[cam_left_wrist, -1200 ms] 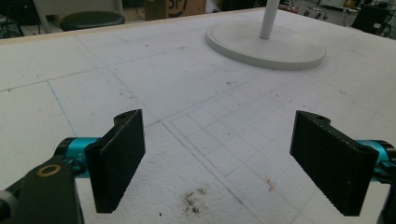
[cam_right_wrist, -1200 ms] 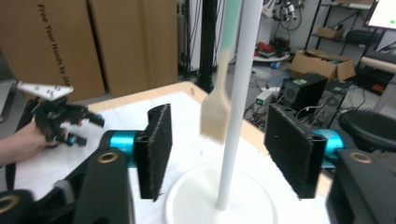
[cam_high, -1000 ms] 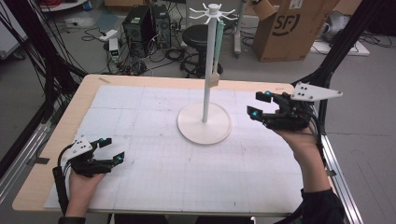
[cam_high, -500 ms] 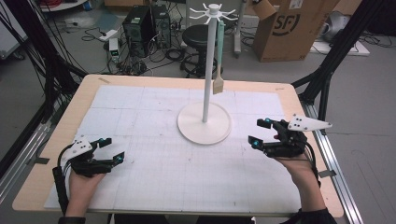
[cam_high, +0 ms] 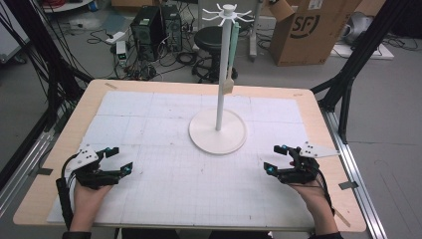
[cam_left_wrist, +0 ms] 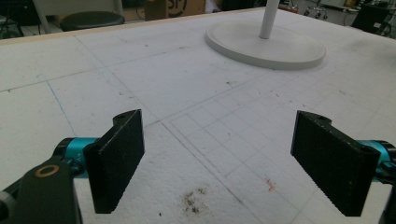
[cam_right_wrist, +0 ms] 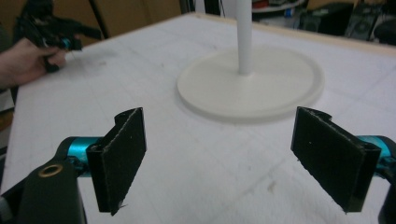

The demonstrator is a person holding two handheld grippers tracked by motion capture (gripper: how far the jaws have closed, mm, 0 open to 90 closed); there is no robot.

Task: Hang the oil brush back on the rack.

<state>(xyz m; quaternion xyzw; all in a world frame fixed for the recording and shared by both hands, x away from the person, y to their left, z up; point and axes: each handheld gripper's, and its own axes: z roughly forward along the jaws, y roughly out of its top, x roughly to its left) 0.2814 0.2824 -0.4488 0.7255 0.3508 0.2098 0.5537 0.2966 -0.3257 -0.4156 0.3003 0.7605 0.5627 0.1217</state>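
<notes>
High view: right gripper (cam_high: 280, 158) and left gripper (cam_high: 117, 160) rest on the table (cam_high: 164, 94), jaws apart and empty, near the white stand (cam_high: 217, 131); approach its pole squarely.

Stand (cam_high: 217, 130): white pole and round white base. Item hanging from its top (cam_high: 234, 47): pale green, with a tan tag at the lower end. Mat (cam_high: 164, 174): white, faint grey grid lines, small dark smudge. Table (cam_high: 318, 124) edge: light wood. Left gripper (cam_high: 116, 159) and right gripper (cam_high: 277, 158): black jaws, teal fittings, light grey top plates.
</notes>
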